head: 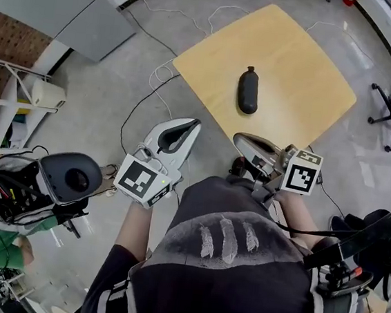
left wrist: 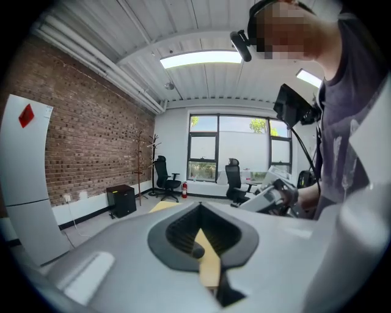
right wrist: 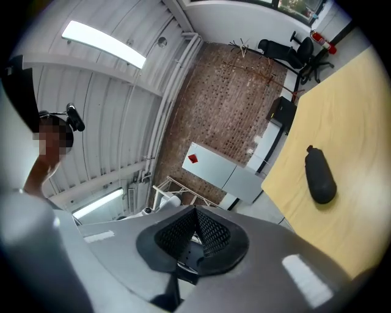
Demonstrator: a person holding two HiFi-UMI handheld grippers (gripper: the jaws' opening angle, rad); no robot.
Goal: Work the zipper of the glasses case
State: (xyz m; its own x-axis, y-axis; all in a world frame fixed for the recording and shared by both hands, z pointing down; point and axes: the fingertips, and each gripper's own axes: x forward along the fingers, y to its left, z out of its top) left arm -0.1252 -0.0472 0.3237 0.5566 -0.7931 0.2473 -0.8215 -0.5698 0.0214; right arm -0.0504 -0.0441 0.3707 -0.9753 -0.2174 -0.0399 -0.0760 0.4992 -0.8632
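Black glasses case, on table, well apart from both jaws

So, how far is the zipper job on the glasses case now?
Done: nothing visible; the glasses case lies alone on the table, untouched. In hand: nothing; the left gripper and right gripper are shut and empty, short of the case. Left: reach the case, hold it, do all the zipping.

Glasses case lies on the pale wooden table, well ahead of our left gripper and right gripper.
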